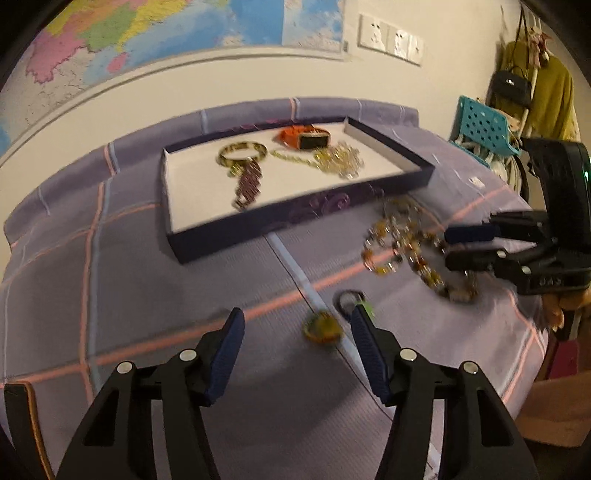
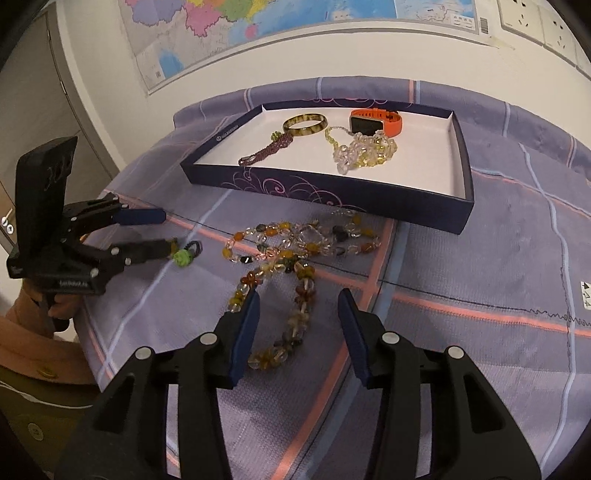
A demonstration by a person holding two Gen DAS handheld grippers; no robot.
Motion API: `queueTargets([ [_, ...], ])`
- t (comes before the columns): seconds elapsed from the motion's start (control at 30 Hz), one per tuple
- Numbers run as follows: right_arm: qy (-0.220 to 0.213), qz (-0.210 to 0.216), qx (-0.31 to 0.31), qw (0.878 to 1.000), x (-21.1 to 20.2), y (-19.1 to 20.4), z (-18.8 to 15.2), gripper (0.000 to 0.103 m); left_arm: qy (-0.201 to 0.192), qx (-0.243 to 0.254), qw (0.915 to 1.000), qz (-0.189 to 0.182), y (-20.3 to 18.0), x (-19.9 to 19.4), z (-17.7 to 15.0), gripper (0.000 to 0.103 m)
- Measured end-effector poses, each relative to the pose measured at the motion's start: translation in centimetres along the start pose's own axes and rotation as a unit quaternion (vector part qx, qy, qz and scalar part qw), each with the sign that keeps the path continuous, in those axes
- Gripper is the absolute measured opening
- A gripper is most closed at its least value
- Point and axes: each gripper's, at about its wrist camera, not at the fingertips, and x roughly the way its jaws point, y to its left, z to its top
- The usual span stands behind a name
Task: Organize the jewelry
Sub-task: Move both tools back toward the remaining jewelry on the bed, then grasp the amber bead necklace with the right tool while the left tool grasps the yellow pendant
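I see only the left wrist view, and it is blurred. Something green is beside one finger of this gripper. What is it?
Observer: It is a green bead on a small dark ring. It lies at the tip of the lower finger of the left gripper.
Operator: Is the right gripper holding the long necklace?
Observer: No. The right gripper is open. The beaded necklace lies on the cloth, with one strand passing between its fingers.

Home bedroom: checked purple bedsheet (image 2: pixel 480 258), wall map (image 1: pixel 147 33), wall sockets (image 1: pixel 389 38), coat (image 1: pixel 550 96) and handbag (image 1: pixel 511 86) hanging in corner.
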Motion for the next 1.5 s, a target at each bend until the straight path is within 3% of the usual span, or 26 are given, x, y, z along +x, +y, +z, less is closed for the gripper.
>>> queueTargets([
  [0.27, -0.001, -0.018, -0.010, 1.000, 0.0, 0.4, -0.2, 0.043, 0.007, 0.009, 0.9999, 0.003, -0.7, 0.2, -0.3, 0.036],
  [0.5, 0.000, -0.032, -0.028, 0.999, 0.5, 1.4, 0.0, 0.043, 0.005, 0.016, 0.9999, 0.002, -1.1, 0.2, -0.4, 0.034],
  [0.73, -0.007, -0.054, -0.041, 0.998, 0.9, 1.9, 0.1, 0.028, 0.001, 0.019, 0.9997, 0.017, -1.1, 0.2, -0.5, 0.019],
  [0.8, -0.009, -0.056, -0.037, 0.998, 0.9, 1.8, 0.2, 0.015, 0.001, 0.015, 0.9997, 0.017, -0.9, 0.2, -0.4, 0.016],
  [0.83, -0.009, -0.054, -0.034, 0.998, 0.9, 1.7, 0.2, 0.011, 0.001, 0.013, 0.9998, 0.016, -0.8, 0.2, -0.4, 0.015],
  [1.5, -0.061, 0.014, 0.000, 0.998, -2.2, 2.1, 1.6, 0.010, -0.013, -0.031, 0.9994, -0.008, 0.5, -1.0, 0.1, 0.015],
])
